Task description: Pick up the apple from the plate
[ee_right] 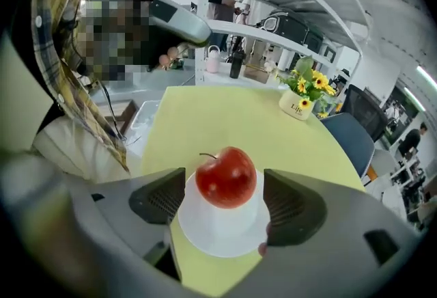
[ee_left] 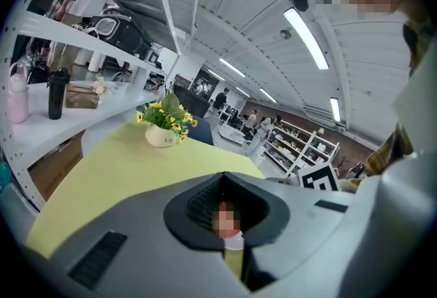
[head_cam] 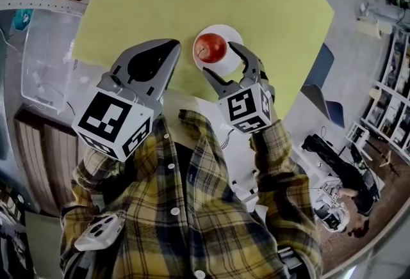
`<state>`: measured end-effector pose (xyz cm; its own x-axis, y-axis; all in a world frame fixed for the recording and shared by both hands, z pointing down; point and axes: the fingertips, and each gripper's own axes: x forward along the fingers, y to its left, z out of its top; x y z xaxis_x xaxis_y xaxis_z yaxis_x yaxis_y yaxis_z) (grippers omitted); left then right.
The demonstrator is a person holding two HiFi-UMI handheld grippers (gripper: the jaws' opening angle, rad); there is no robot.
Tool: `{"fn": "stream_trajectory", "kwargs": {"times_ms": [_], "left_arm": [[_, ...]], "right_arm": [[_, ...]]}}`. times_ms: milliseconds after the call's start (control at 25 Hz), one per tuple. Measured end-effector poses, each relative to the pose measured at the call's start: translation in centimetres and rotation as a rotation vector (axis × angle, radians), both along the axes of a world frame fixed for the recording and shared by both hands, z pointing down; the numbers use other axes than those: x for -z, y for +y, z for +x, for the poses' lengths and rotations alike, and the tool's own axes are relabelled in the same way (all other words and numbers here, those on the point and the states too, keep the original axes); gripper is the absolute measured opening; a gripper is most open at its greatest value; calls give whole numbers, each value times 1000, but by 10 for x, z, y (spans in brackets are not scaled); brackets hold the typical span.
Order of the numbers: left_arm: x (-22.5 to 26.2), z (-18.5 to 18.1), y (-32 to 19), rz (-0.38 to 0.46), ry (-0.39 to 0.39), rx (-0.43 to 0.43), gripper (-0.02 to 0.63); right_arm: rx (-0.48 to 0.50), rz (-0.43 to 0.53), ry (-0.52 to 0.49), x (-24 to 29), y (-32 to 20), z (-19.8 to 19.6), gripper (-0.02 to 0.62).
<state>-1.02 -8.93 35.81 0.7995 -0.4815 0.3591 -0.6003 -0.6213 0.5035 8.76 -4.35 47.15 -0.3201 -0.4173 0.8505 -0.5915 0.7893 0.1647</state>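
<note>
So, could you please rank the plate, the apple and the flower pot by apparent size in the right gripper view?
1. plate
2. apple
3. flower pot, which looks smallest partly because it stands farther away

The apple (head_cam: 210,47) sits on the plate (head_cam: 225,33), between the jaws of the right gripper (head_cam: 218,59); the left gripper (head_cam: 172,48) lies leftward.

the left gripper (ee_left: 225,184) had its jaws closed together above a yellow-green table (ee_left: 102,173). a white pot of yellow flowers (ee_left: 164,128) stood at the table's far end. a white shelf (ee_left: 41,132) at the left held bottles (ee_left: 57,93).
</note>
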Motion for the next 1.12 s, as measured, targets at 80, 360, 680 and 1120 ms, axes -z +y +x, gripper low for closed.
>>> {"fn": "stream_trajectory", "kwargs": {"times_ms": [80,360,680,1120], "left_arm": [[0,-2,2,-10,9,7,6],[-5,-3,4,-29,22,10,6],[-9,-2,7,-45,33,-1,6],[-13,-2,6,-60,35,8,6]], "right_arm": [[23,-12,36,-7,1,2,349],[87,10,107,-24,-7,2,368],[105,25,119,-36,-12,-2,368],[98,48,119,-39,-17,0,367]]}}
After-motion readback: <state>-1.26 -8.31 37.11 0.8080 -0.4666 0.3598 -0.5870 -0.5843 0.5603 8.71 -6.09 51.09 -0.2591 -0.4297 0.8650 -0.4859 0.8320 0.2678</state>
